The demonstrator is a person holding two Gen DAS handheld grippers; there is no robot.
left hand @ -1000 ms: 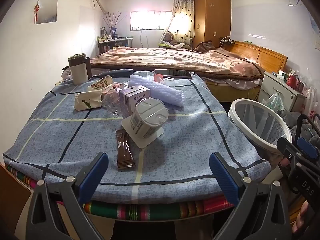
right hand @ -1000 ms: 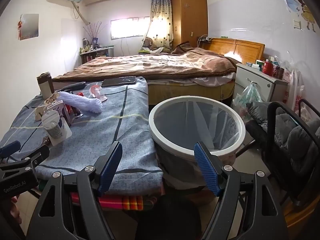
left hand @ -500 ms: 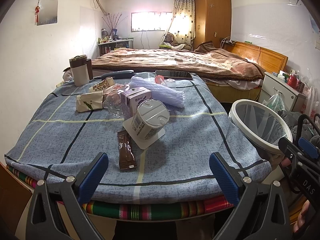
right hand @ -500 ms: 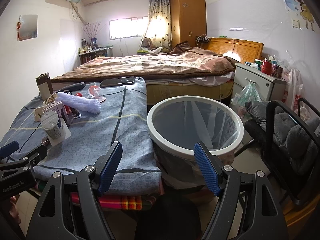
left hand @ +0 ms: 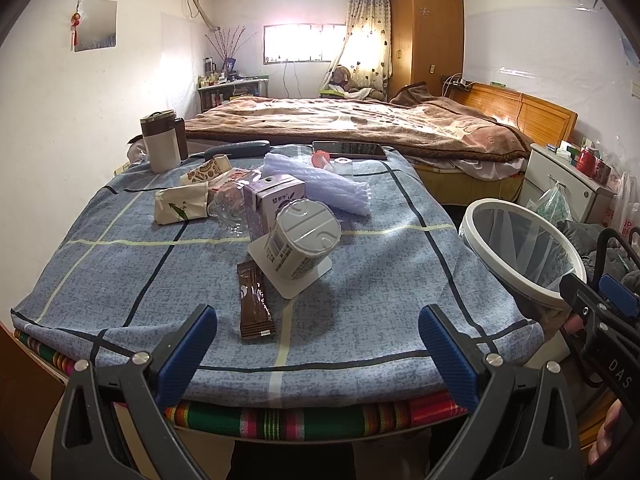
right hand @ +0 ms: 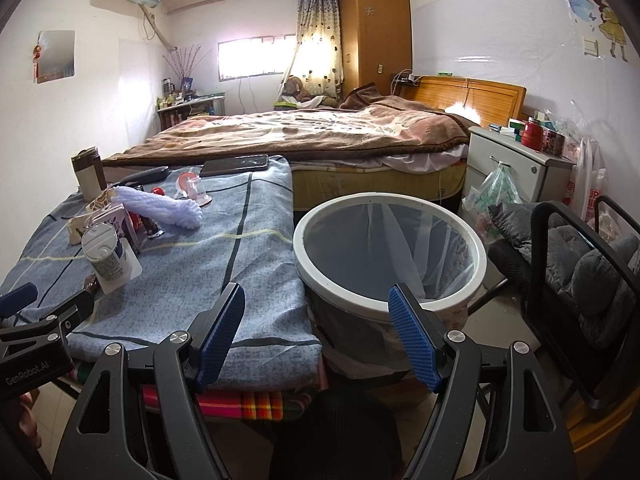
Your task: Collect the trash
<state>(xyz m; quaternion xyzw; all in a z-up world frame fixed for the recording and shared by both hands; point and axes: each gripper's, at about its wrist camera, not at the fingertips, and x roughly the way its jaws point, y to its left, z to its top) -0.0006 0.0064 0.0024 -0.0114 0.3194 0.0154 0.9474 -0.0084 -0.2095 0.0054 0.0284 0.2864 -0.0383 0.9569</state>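
Trash lies on the blue checked table [left hand: 120, 272]: a brown sachet [left hand: 254, 306], a tipped white cup on a white card [left hand: 300, 246], a purple carton [left hand: 274, 200], a foam net sleeve [left hand: 320, 188] and wrappers [left hand: 182, 208]. A white-rimmed bin with a clear liner [right hand: 390, 254] stands right of the table. My left gripper [left hand: 318, 344] is open and empty at the table's near edge, short of the sachet. My right gripper [right hand: 316, 332] is open and empty just before the bin's near rim.
A mug [left hand: 160, 146], a phone [left hand: 350, 150] and a dark case [left hand: 240, 148] sit at the table's far end. Beyond is a bed [left hand: 360, 124]. A nightstand [right hand: 520, 164] and a black chair [right hand: 580, 264] stand right of the bin.
Both grippers have drifted slightly; the left view sits a little higher over the table. Nothing was taken hold of or moved on the table.
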